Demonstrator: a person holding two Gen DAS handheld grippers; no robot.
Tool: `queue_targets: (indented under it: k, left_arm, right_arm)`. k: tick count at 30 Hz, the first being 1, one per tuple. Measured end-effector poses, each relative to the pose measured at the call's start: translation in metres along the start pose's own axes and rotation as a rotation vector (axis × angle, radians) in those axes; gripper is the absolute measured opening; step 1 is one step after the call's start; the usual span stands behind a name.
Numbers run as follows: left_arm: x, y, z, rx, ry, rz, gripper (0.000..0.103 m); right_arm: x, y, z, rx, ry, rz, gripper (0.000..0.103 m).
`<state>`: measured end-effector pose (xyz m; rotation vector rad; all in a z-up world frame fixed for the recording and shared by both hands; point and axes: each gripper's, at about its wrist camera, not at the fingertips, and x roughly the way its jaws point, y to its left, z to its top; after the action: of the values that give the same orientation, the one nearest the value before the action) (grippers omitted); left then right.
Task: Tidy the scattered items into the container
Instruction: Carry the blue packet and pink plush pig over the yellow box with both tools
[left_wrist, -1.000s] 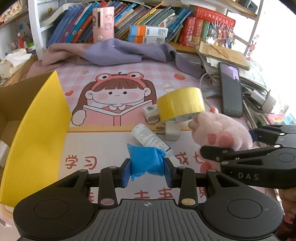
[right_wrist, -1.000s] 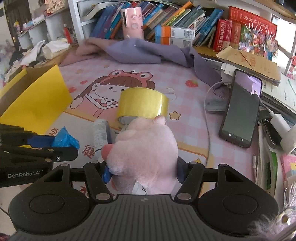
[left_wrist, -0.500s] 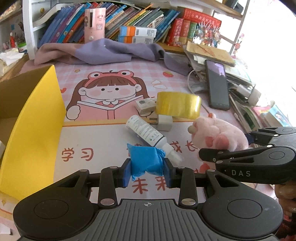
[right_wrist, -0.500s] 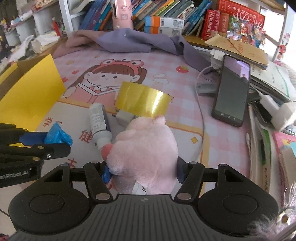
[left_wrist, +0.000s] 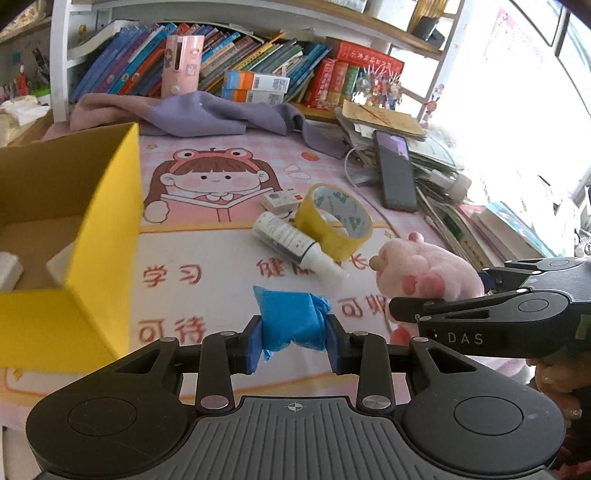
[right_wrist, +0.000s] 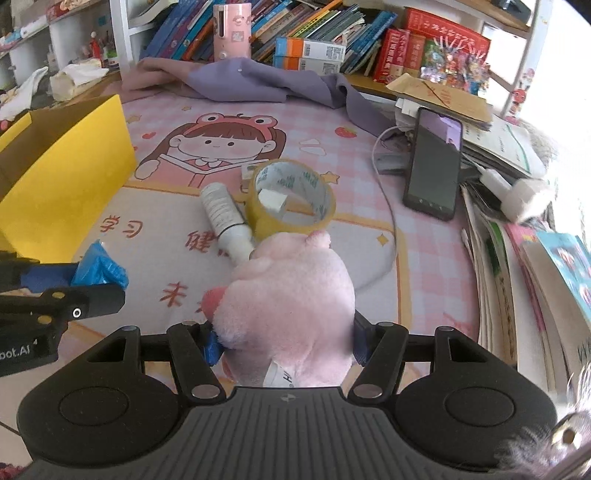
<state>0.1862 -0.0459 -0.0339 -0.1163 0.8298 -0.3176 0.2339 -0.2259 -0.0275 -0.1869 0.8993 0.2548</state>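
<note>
Two claws each pinched a soft load. Between the left claw (left_wrist: 294, 341) pads sat a blue packet (left_wrist: 291, 319), crumpled and light, squeezed at its middle. The right claw (right_wrist: 284, 343) pressed a pink plush toy (right_wrist: 291, 295) at its body; it probably gives under pressure. To the left of both stood the yellow box (left_wrist: 99, 236), open, above the tabletop (left_wrist: 207, 258).

Legible text: 2 gripper marks, 1 printed mat

White "DAS" on the black right gripper (left_wrist: 436, 295); partial "bot.AI" on the black left gripper (right_wrist: 85, 273); red Chinese characters "学习" and "可待" on the pink cartoon-girl desk mat (left_wrist: 207, 258).
</note>
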Motion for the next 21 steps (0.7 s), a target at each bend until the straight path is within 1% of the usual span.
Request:
queue_targets:
  k: [6, 12, 21]
  left_arm:
    - [-0.036, 0.010, -0.022, 0.012, -0.035, -0.012, 0.033]
    - [-0.062, 0.019, -0.041, 0.019, -0.045, -0.016, 0.032]
    - [-0.090, 0.027, -0.066, 0.039, -0.030, -0.038, 0.032]
  right_arm:
    - [-0.031, 0.030, -0.024, -0.002, -0.035, -0.015, 0.061]
    - [-0.056, 0.055, -0.046, 0.002, -0.061, -0.017, 0.061]
    - [-0.084, 0.084, -0.076, 0.024, -0.059, -0.019, 0.061]
